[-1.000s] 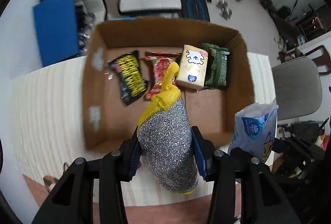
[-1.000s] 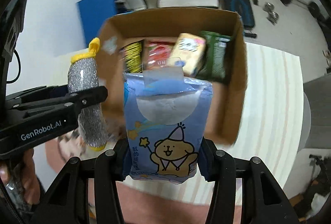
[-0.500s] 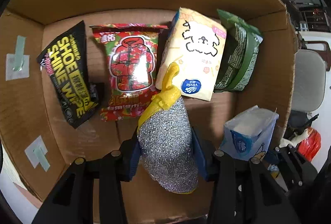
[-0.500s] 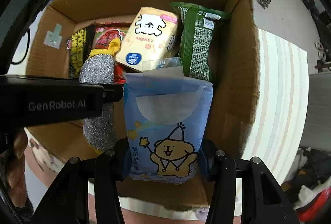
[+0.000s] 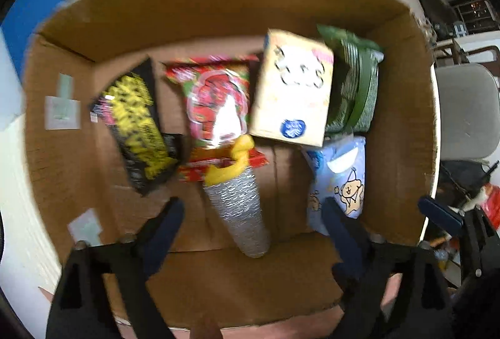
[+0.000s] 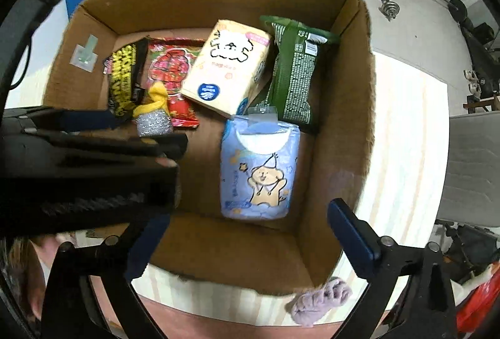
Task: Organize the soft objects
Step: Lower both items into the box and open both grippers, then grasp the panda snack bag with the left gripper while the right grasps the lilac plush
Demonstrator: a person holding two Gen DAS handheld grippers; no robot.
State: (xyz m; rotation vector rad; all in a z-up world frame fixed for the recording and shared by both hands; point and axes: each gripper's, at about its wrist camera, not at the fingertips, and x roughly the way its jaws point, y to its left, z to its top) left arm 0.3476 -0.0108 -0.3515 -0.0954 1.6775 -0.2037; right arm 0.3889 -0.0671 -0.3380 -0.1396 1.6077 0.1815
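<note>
A silver scourer with a yellow top [image 5: 237, 198] lies on the floor of the cardboard box [image 5: 218, 4], free between the wide-open fingers of my left gripper [image 5: 253, 214]. A blue tissue pack with a bear [image 6: 257, 170] lies on the box floor at the right, also in the left wrist view [image 5: 340, 179]. My right gripper [image 6: 247, 232] is open above the box's near wall [image 6: 237, 257], apart from the pack. The left gripper's body [image 6: 87, 164] hides most of the scourer [image 6: 153, 123] in the right wrist view.
The box also holds a black-yellow wipes pack [image 5: 137, 126], a red snack bag [image 5: 215, 107], a cream tissue pack [image 6: 225, 67] and a green pack [image 6: 293, 70]. A purple soft thing [image 6: 318, 301] lies on the striped table by the box's near right corner. A grey chair [image 5: 465, 110] stands right.
Both grippers have opened. The scourer and the blue tissue pack have dropped onto the box floor, and both grippers have pulled back a little.
</note>
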